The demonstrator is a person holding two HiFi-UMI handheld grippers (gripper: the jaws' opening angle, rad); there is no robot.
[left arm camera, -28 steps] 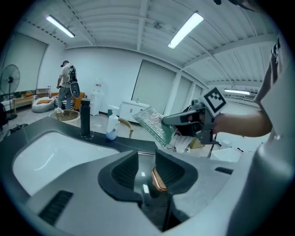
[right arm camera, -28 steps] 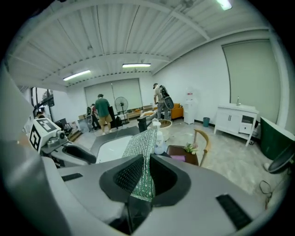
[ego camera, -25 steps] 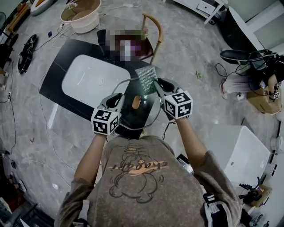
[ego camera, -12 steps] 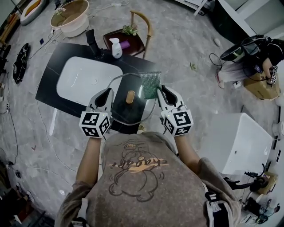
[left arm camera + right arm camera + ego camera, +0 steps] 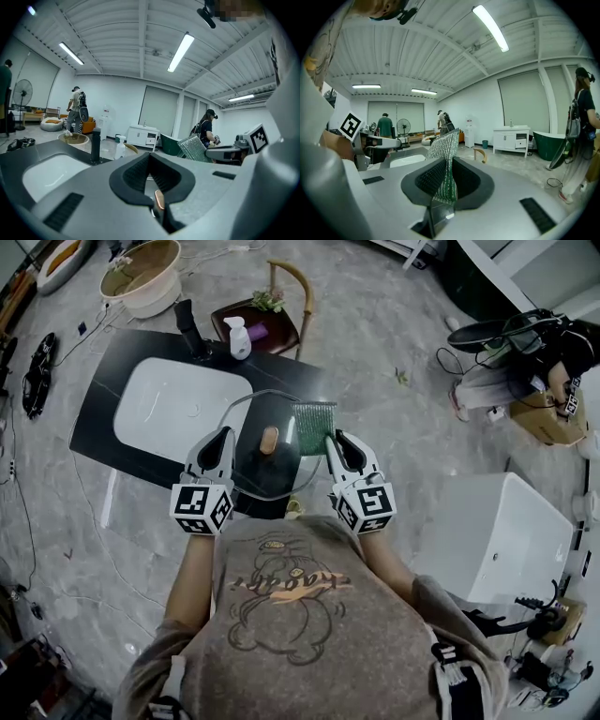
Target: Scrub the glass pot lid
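The glass pot lid (image 5: 255, 472), with a wooden knob (image 5: 269, 440), hangs roughly level in front of the person, over the near edge of the black counter. My left gripper (image 5: 225, 433) is shut on the lid's left rim; that metal rim (image 5: 160, 198) shows pinched between its pads. My right gripper (image 5: 330, 436) is shut on a green scouring pad (image 5: 314, 424), which stands up over the lid's right side. In the right gripper view the pad (image 5: 446, 173) rises from between the jaws. Whether the pad touches the glass I cannot tell.
A white sink (image 5: 178, 409) is set in the black counter (image 5: 103, 418), with a black faucet (image 5: 188, 332) behind it. Beyond stand a wooden chair (image 5: 292, 296) holding a soap bottle (image 5: 239, 338), and a beige tub (image 5: 141, 277). A white cabinet (image 5: 492, 540) is at right. People stand in the background.
The right gripper has carried the scouring pad nearer to the lid's right edge. The left gripper has lifted a little with the lid. The head camera has shifted.
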